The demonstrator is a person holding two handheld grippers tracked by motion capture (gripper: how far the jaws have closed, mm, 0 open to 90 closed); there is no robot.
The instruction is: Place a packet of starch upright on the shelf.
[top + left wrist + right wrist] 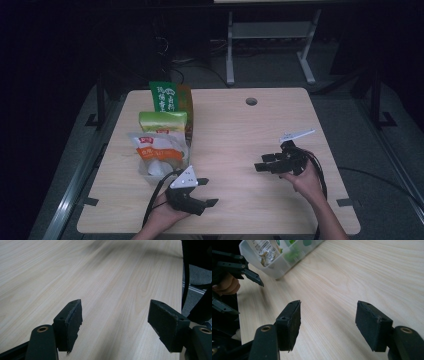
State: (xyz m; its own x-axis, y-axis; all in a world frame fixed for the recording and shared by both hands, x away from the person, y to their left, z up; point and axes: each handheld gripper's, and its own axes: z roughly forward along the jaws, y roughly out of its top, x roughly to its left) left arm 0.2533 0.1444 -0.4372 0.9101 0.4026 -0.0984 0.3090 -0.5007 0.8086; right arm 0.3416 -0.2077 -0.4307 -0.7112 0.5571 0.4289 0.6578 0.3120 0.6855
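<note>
Bare light-wood tabletop (240, 140) lies open between both grippers and toward the far edge; upright snack packets in a clear plastic tray (150, 176) block the left side.

Both grippers, left gripper (206, 192) and right gripper (263, 162), are matte black with chunky frayed foam pads (75, 323), brass-ringed screw holes, a pale three-cornered plate on top, black cables trailing back. Forearms bare.

One wooden table (240, 140), one round hole (251, 101) near its far edge. One clear plastic bin (274, 270) at the table's left side — it holds four snack packs: a green bag (164, 96), an orange-brown box (185, 102), a yellow-green pack (162, 121), a white-and-orange bag (157, 150). Two grippers — left gripper (206, 192), right gripper (262, 162) — one in each of two hands.
</note>
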